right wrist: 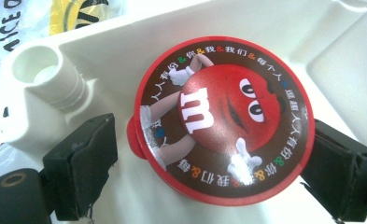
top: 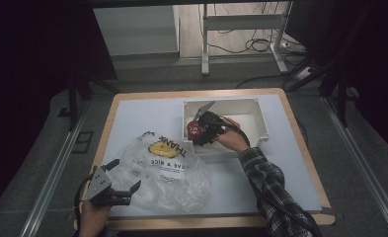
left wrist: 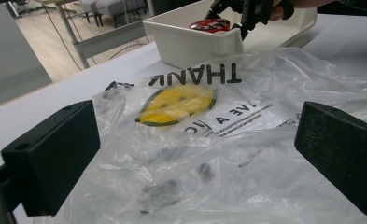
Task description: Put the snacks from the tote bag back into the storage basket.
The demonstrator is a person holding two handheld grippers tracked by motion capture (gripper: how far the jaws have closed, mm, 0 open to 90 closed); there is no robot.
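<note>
A white bin [top: 260, 118] stands on the table [top: 147, 106] toward its far edge, right of the middle. The right gripper [top: 197, 129] reaches into the bin's near left corner, where a round red-lidded candy cup [top: 195, 129] sits. In the right gripper view the cup [right wrist: 224, 119] lies between the two black jaws: the right jaw sits against its rim, while the left jaw stands just beside the small tab on the lid, and whether it touches there is hard to tell. The jaws are spread about as wide as the cup.

A clear plastic bag [top: 167, 173] with a yellow smiley face and black lettering lies crumpled on the table near its front edge, left of the bin and touching the bin's near wall. The left gripper [top: 113, 186] hovers at the table's front left corner, its jaws spread wide, with the bag [left wrist: 204, 140] lying between and beyond them.
</note>
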